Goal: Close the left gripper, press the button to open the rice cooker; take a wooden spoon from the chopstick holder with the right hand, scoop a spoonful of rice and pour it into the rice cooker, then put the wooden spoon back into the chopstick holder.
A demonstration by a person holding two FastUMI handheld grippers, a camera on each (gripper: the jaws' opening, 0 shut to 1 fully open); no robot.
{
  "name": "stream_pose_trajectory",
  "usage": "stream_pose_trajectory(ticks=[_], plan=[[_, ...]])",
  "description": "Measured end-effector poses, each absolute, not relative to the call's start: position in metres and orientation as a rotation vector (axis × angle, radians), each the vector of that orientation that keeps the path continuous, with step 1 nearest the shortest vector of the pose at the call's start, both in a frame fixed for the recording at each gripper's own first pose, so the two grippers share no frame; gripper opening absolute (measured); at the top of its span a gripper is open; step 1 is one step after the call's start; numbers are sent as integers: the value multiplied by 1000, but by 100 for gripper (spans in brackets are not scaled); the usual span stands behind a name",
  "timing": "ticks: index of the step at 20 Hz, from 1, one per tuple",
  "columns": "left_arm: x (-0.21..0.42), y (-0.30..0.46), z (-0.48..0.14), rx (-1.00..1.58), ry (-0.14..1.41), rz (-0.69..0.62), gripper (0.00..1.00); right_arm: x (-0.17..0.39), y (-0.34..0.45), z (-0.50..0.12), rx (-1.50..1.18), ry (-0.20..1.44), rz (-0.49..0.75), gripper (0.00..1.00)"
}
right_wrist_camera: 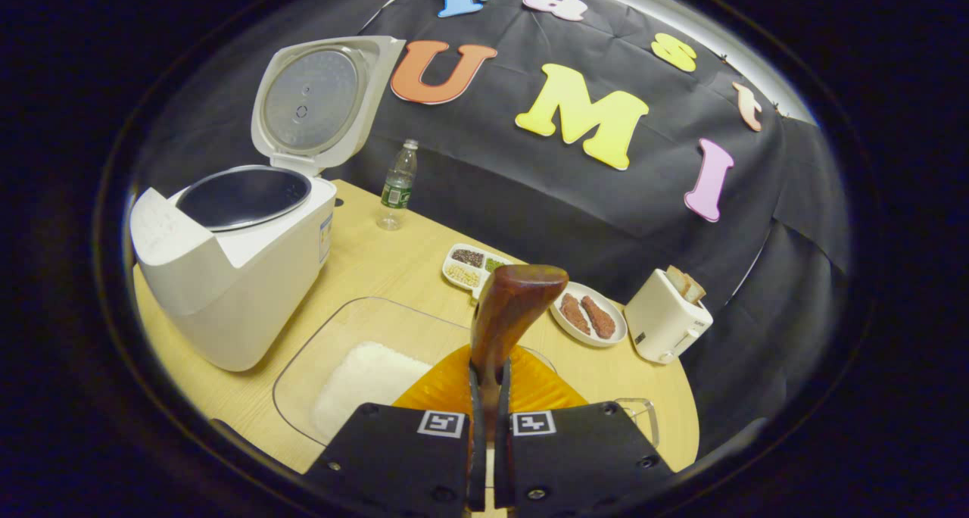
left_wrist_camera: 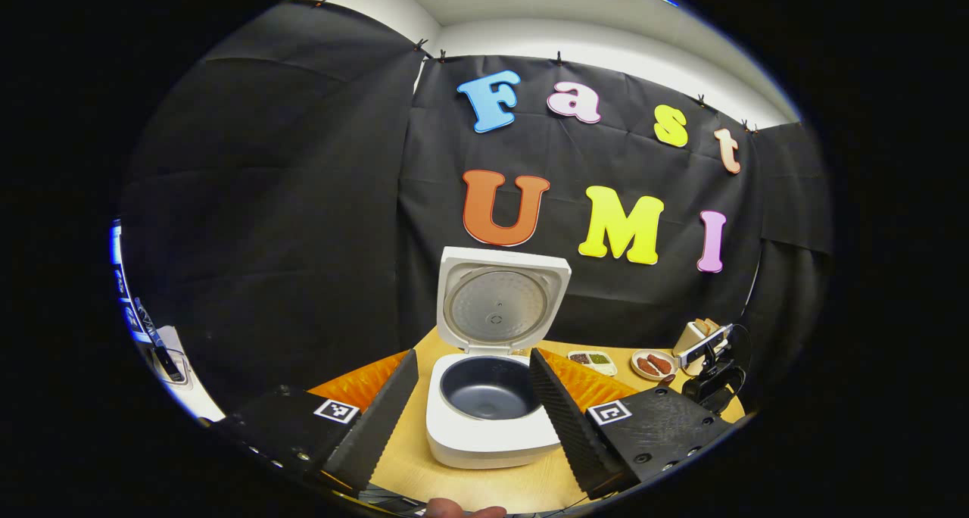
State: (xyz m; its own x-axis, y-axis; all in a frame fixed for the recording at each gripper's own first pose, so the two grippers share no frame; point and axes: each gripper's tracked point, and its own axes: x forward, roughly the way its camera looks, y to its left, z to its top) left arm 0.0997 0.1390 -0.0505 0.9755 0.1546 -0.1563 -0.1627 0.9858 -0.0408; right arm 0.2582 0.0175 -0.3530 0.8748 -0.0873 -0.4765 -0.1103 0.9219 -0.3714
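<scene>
We see a clear plastic water bottle (right_wrist_camera: 398,183) at eleven o'clock, a white toaster (right_wrist_camera: 666,315) holding bread at three o'clock, and a white plate of sausages (right_wrist_camera: 588,315) beside it.

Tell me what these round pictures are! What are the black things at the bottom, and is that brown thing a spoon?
A person holds a two-finger grabber in each hand, and a small camera rides on each grabber. That is why the pictures look round and bendy.

In the left gripper view, the left gripper has its two fingers spread open, and between them you see the white rice cooker with its lid standing up and its pot looking empty.

In the right gripper view, the right gripper pinches the wooden spoon by its handle, bowl end up. Below it is a clear tray with white rice.

Also on the wooden table: a water bottle, a divided dish of beans and grains, a plate of sausages and a toaster with bread.
</scene>
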Motion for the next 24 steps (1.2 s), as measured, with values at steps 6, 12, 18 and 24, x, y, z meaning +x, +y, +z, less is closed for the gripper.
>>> stream_pose_trajectory(ticks=[6,12,18,24], plan=[[89,157,-50,-63,147,194,94,255,41,-365,-169,595,34,10],[84,156,-51,-63,158,200,94,256,51,-370,218,672,49,10],[87,131,-53,-40,172,171,94,257,42,-377,606,724,46,9],[91,108,-48,-38,161,169,94,255,15,-361,832,695,37,10]])
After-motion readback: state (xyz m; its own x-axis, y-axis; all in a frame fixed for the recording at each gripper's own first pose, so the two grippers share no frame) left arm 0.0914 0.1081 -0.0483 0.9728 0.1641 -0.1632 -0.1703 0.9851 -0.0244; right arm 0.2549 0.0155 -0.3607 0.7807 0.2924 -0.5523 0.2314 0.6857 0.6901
